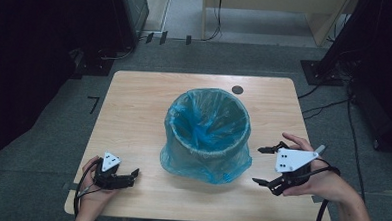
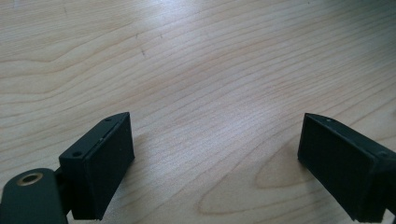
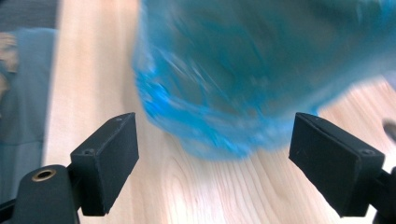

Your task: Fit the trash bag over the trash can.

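Note:
A waste bin lined with a blue plastic bag (image 1: 206,133) stands upright in the middle of the wooden table (image 1: 134,103). My right gripper (image 1: 257,166) is held in a hand just right of the bin, pointing at its side with jaws wide apart and nothing between them. In the right gripper view the bag (image 3: 233,84) is blurred, close ahead of the open gripper (image 3: 215,140). My left gripper (image 1: 134,176) lies low at the table's front left, apart from the bin. Its jaws stand open (image 2: 215,135) over bare wood.
A small dark round grommet (image 1: 237,90) sits near the table's far edge. Cables (image 1: 329,104) and dark stands (image 1: 326,71) lie on the grey floor to the right. Light wooden furniture (image 1: 268,13) stands beyond the table.

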The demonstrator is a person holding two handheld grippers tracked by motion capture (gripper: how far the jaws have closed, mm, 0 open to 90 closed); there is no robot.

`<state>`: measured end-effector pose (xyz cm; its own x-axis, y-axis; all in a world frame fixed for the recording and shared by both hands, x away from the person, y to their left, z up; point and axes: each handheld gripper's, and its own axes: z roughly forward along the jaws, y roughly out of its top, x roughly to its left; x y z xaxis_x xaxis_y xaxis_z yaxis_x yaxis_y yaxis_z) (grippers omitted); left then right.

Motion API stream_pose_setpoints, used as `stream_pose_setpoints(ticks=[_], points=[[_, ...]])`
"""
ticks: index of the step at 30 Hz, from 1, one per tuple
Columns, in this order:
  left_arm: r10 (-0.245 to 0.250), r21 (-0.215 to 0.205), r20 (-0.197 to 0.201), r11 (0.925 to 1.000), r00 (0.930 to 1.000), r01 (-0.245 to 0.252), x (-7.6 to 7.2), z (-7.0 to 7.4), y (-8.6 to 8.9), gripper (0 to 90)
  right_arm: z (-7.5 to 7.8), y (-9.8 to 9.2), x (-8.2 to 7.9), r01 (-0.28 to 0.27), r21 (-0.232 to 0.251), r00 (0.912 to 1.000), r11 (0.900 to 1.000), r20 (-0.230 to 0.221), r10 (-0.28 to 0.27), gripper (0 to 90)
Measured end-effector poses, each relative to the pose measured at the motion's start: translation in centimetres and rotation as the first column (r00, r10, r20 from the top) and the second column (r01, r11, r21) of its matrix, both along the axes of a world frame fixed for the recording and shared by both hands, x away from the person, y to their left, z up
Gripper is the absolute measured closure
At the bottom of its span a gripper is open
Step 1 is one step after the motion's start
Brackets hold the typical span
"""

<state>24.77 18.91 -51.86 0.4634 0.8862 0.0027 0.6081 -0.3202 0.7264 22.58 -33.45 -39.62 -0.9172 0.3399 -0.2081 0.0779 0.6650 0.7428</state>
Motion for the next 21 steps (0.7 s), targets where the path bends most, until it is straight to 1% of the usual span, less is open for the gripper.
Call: stream_pose_setpoints(ticks=[2, 4, 6, 7, 9, 10, 13, 15, 16, 17, 18, 19, 21], points=[[0.0, 0.0, 0.0, 1.0, 1.0, 0.0, 0.0, 0.0, 0.0, 9.7, -0.8, -0.5, 0.2, 0.042, -0.001, 0.9989, 0.999, -0.021, -0.042, 16.3], [0.0, 0.0, 0.0, 1.0, 1.0, 0.0, 0.0, 0.0, 0.0, 9.7, -1.5, -0.9, 0.3, 0.078, 0.005, 0.9966, 0.997, -0.028, -0.078, 16.3], [0.0, 0.0, 0.0, 1.0, 1.0, 0.0, 0.0, 0.0, 0.0, 9.7, -2.2, -1.4, 0.5, 0.123, 0.016, 0.9916, 0.992, -0.041, -0.122, 16.6], [0.0, 0.0, 0.0, 1.0, 1.0, 0.0, 0.0, 0.0, 0.0, 9.7, -2.5, -1.6, 0.5, 0.142, 0.023, 0.9885, 0.99, -0.055, -0.141, 16.6], [0.0, 0.0, 0.0, 1.0, 1.0, 0.0, 0.0, 0.0, 0.0, 9.7, -3.0, -2.1, 0.6, 0.163, 0.039, 0.9847, 0.986, -0.068, -0.16, 16.6], [0.0, 0.0, 0.0, 1.0, 1.0, 0.0, 0.0, 0.0, 0.0, 9.7, -3.4, -2.3, 0.6, 0.186, 0.046, 0.98, 0.981, -0.08, -0.182, 16.6], [0.0, 0.0, 0.0, 1.0, 1.0, 0.0, 0.0, 0.0, 0.0, 9.7, -4.2, -3.0, 0.6, 0.23, 0.049, 0.9704, 0.972, -0.088, -0.225, 16.7], [0.0, 0.0, 0.0, 1.0, 1.0, 0.0, 0.0, 0.0, 0.0, 9.7, -4.8, -3.5, 0.6, 0.274, 0.049, 0.9591, 0.96, -0.088, -0.269, 16.7], [0.0, 0.0, 0.0, 1.0, 1.0, 0.0, 0.0, 0.0, 0.0, 9.7, -5.0, -3.7, 0.6, 0.299, 0.048, 0.9514, 0.953, -0.094, -0.293, 16.8], [0.0, 0.0, 0.0, 1.0, 1.0, 0.0, 0.0, 0.0, 0.0, 9.7, -5.4, -4.0, 0.7, 0.326, 0.049, 0.9418, 0.944, -0.104, -0.32, 16.8], [0.0, 0.0, 0.0, 1.0, 1.0, 0.0, 0.0, 0.0, 0.0, 9.7, -5.6, -4.2, 0.7, 0.341, 0.05, 0.9361, 0.939, -0.109, -0.334, 16.8], [0.0, 0.0, 0.0, 1.0, 1.0, 0.0, 0.0, 0.0, 0.0, 9.7, -5.9, -4.4, 0.7, 0.361, 0.049, 0.9278, 0.931, -0.121, -0.353, 16.8], [0.0, 0.0, 0.0, 1.0, 1.0, 0.0, 0.0, 0.0, 0.0, 9.7, -6.4, -4.8, 0.7, 0.399, 0.043, 0.9111, 0.916, -0.131, -0.391, 16.8]])
